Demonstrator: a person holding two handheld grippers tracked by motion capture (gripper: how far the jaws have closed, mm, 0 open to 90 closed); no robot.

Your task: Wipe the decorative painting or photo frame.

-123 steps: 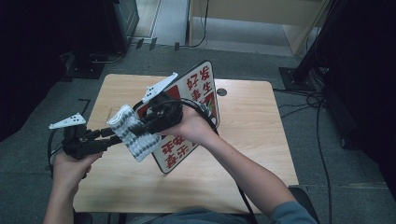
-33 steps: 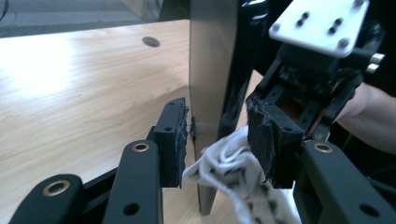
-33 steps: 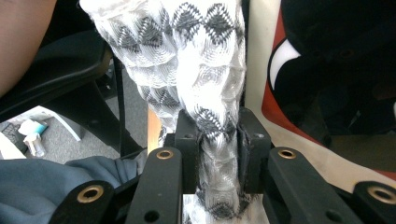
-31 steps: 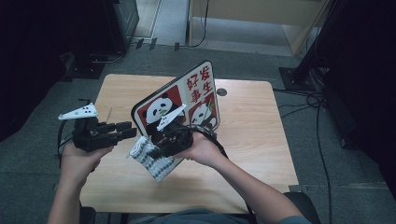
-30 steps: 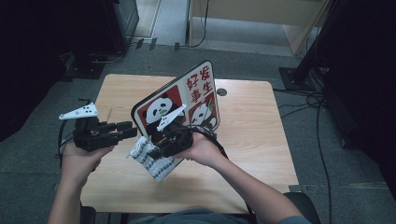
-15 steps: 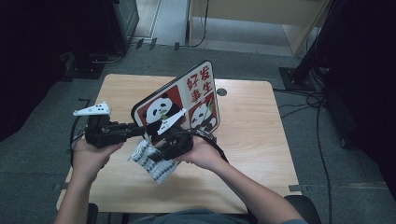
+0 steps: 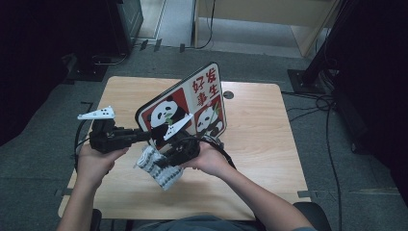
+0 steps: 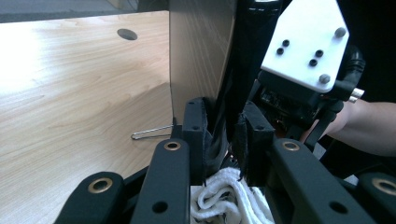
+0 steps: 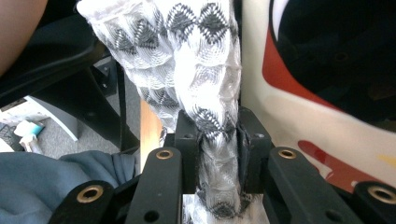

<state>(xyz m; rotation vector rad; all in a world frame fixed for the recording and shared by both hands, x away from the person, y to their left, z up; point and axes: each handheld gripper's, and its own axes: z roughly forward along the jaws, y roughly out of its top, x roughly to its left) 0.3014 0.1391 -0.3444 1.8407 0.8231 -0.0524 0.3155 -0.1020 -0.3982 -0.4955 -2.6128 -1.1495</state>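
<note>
A panda board [image 7: 192, 103] with red panels and Chinese characters stands tilted on the wooden table [image 7: 260, 139]. My left gripper [image 7: 146, 134] reaches in from the left. Its jaws have just been closing, and its pads [image 8: 194, 126] now pinch the board's dark lower edge [image 8: 224, 107]. The board's plain back [image 8: 198, 51] rises above them. My right gripper [image 7: 161, 161] is shut on a white cloth with a black zigzag pattern [image 7: 159, 168], held against the board's front lower corner. In the right gripper view the cloth [image 9: 187, 56] stands up between the jaws of my right gripper [image 9: 217, 140], beside the board's face [image 9: 289, 112].
A thin wire stand [image 8: 152, 133] lies on the table behind the board. A round cable hole [image 7: 228, 95] sits near the table's far edge. Dark furniture and cables [image 7: 332, 103] surround the table on grey carpet.
My left gripper has moved right to the board's lower left edge and its jaws have closed there. The right gripper and its cloth have barely shifted.
</note>
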